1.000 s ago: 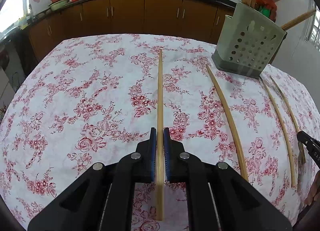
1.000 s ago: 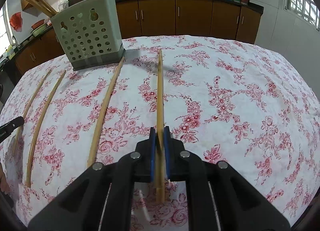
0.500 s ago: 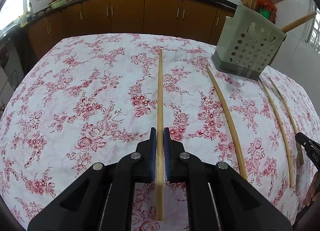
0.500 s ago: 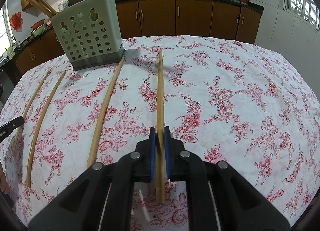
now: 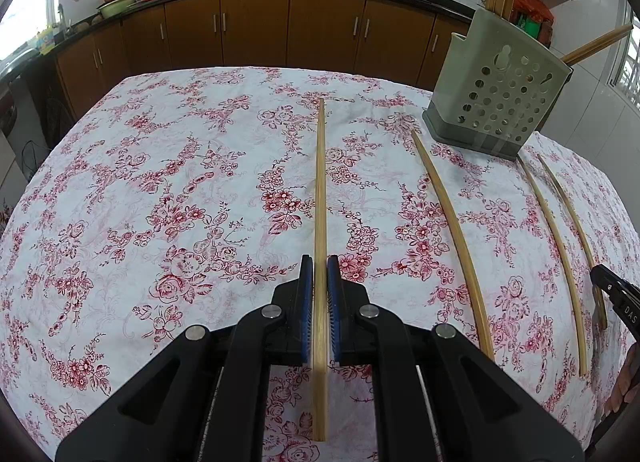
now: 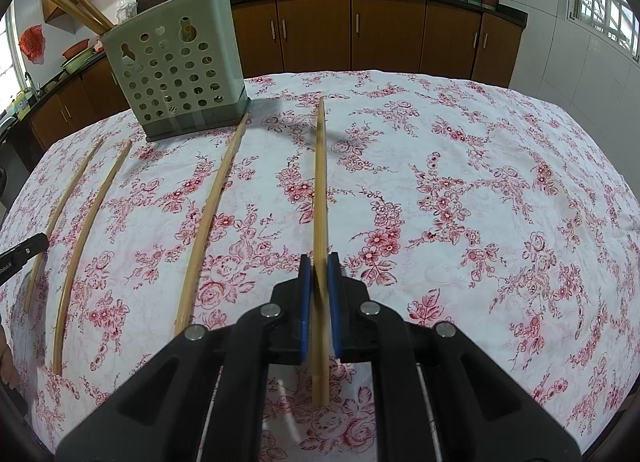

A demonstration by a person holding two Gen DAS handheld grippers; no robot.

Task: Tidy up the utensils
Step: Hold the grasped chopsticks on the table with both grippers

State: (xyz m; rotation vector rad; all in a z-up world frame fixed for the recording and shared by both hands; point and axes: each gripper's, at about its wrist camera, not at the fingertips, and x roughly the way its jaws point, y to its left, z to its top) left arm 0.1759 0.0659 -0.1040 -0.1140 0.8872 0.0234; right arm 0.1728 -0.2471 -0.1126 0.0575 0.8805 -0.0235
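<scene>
A slim bamboo chopstick [image 5: 320, 198] is clamped in the left gripper [image 5: 320, 282]; another chopstick [image 6: 320, 198] is pinched in the right gripper [image 6: 320, 278] — its near end blurred, perhaps lifted. Loose sticks [image 5: 452, 230] lie on the floral-clothed surface [image 5: 160, 182]. The perforated plastic holder [image 6: 176, 66] is seen best from the right wrist.

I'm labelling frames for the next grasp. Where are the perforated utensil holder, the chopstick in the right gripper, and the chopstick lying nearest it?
utensil holder [image 6: 176, 78]: right wrist view, perforated front wall.
held chopstick [image 6: 321, 182]: right wrist view, mid-shaft ahead of the fingers.
nearest loose chopstick [image 6: 210, 218]: right wrist view, mid-shaft on the cloth.
</scene>
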